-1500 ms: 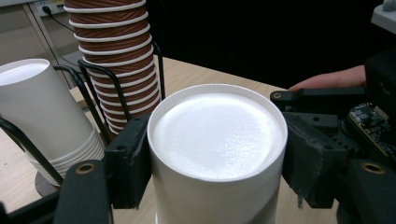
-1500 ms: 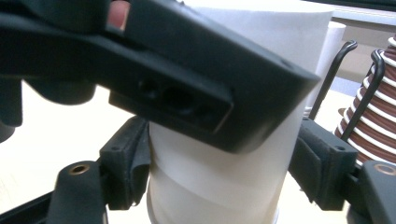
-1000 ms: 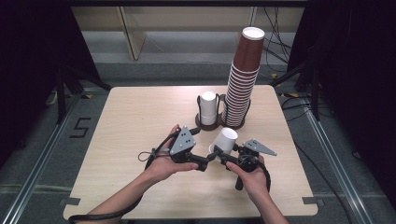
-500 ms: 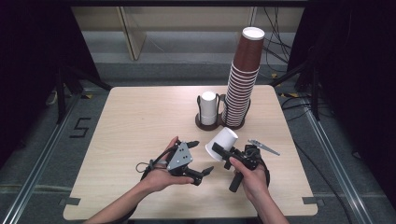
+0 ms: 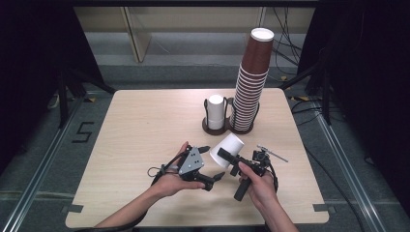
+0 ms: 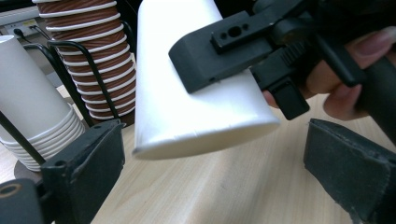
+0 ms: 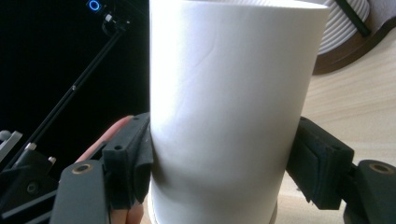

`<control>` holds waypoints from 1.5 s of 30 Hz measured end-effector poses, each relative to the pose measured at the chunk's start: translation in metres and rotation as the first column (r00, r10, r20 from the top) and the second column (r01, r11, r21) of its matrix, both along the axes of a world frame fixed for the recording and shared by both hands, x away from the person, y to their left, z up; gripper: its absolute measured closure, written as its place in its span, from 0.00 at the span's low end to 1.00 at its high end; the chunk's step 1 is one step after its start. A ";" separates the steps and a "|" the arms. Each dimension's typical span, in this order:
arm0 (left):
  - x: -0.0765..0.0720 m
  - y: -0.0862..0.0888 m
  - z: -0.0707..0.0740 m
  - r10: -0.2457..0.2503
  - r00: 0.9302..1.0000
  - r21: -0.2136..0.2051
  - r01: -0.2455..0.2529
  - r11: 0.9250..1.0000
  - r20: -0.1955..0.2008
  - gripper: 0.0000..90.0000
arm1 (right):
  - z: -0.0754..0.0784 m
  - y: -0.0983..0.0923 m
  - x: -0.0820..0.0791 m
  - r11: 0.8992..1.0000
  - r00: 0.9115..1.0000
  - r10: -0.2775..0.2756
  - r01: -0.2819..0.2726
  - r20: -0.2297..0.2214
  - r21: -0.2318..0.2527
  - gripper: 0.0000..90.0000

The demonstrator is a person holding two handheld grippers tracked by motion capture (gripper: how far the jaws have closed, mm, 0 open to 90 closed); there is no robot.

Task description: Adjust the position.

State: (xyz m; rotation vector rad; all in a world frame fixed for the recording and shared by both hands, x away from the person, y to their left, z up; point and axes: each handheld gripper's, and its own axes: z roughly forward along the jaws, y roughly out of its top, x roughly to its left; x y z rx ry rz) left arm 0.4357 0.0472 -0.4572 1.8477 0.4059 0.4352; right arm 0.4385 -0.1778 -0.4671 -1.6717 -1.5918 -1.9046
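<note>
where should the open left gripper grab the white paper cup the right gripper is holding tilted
Probably the free end of the white paper cup, near its flat closed base, which points up and left. The right gripper already clamps the wall lower down. The open left gripper could come from the cup's left, one jaw on each side of the round wall.

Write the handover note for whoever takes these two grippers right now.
Right gripper: shut on a white paper cup, held tilted above the table.
Left gripper: open, nothing held, its jaws either side of that cup's end without touching.
Two-slot cup holder at the table's far side: a short white cup stack in one slot, a tall brown stack in the other.
Done: one white cup is in hand.
Left, probably: pass or place the cup; destination not visible.
</note>
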 end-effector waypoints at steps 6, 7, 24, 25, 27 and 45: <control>0.004 -0.005 0.000 0.000 1.000 0.002 0.000 1.000 -0.007 0.05 | -0.001 0.003 0.000 1.000 1.000 0.011 -0.011 -0.018 0.003 0.33; 0.004 -0.006 0.000 -0.003 1.000 0.007 0.003 1.000 -0.008 0.05 | 0.000 0.004 -0.001 1.000 0.999 0.011 -0.010 -0.035 0.013 0.33; 0.010 -0.012 -0.001 0.005 0.999 -0.022 -0.007 1.000 -0.050 0.07 | -0.002 0.005 -0.001 1.000 1.000 0.012 -0.012 -0.012 -0.004 0.33; 0.010 -0.013 -0.001 0.006 0.999 -0.023 -0.007 1.000 -0.050 0.08 | -0.002 0.005 -0.001 1.000 1.000 0.012 -0.012 -0.014 -0.002 0.33; 0.010 -0.013 -0.002 0.007 0.999 -0.030 -0.009 1.000 -0.049 0.09 | -0.002 0.005 -0.001 1.000 1.000 0.012 -0.012 -0.015 -0.004 0.33; 0.006 -0.013 0.000 0.038 0.999 -0.014 -0.038 0.999 -0.026 0.25 | -0.002 0.004 -0.001 1.000 1.000 0.017 -0.017 -0.004 -0.012 0.24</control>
